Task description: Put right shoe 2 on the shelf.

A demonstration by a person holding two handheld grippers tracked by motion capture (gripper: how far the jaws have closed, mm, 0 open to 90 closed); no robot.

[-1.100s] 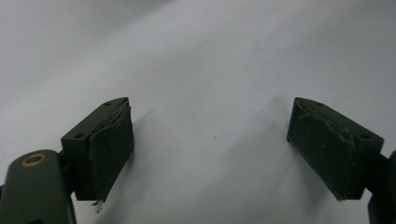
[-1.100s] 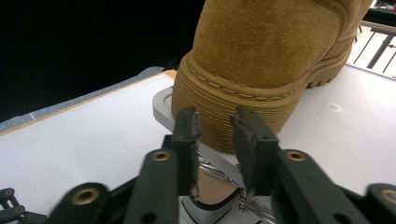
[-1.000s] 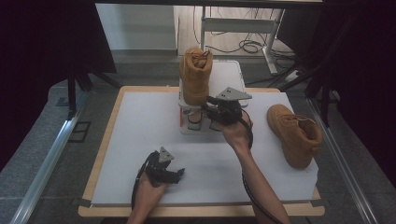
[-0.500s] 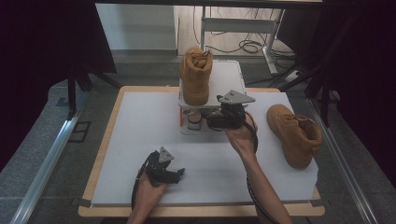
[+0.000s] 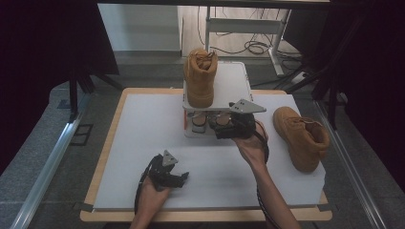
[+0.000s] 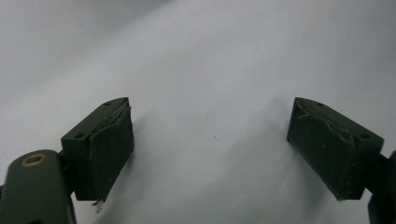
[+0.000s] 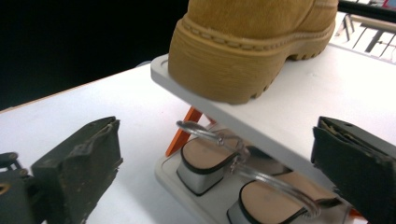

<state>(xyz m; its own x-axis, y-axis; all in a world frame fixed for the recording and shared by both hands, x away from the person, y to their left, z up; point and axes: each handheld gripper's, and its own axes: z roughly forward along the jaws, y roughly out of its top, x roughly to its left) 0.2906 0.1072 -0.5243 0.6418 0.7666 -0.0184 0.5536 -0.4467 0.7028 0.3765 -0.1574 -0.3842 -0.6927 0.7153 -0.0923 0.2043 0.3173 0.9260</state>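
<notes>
Standing near the far edge of the white table [image 5: 143, 143]: a two-tier white shoe rack [image 5: 234, 83]. Holding on its top shelf one tan suede boot [image 5: 199, 76], upright, at the left half of the shelf, the right half bare. Sheltering on its bottom tier a pair of clear-strapped heeled sandals [image 7: 233, 172], side by side, tan insoles up, silver-grey heels toward the camera in the right gripper view; orange struts between the tiers. Lying on the table right of the rack, well apart from it: a second tan boot [image 5: 301, 136], tipped on its side, not in any container.

Hovering at the rack's front, just before the lower tier: the right gripper [image 5: 224, 128], jaws spread wide and having just been opening, nothing pressed between the pads. Framed between the two black jaws in the right gripper view: the sandals and the edge of the top shelf, the clear straps apart from both pads as far as can be seen.

Resting low at the near side of the table: the left gripper [image 5: 179, 176], jaws likewise wide, only bare white table surface between them.

Showing no readable brand, label or writing on boots, sandals or rack.
</notes>
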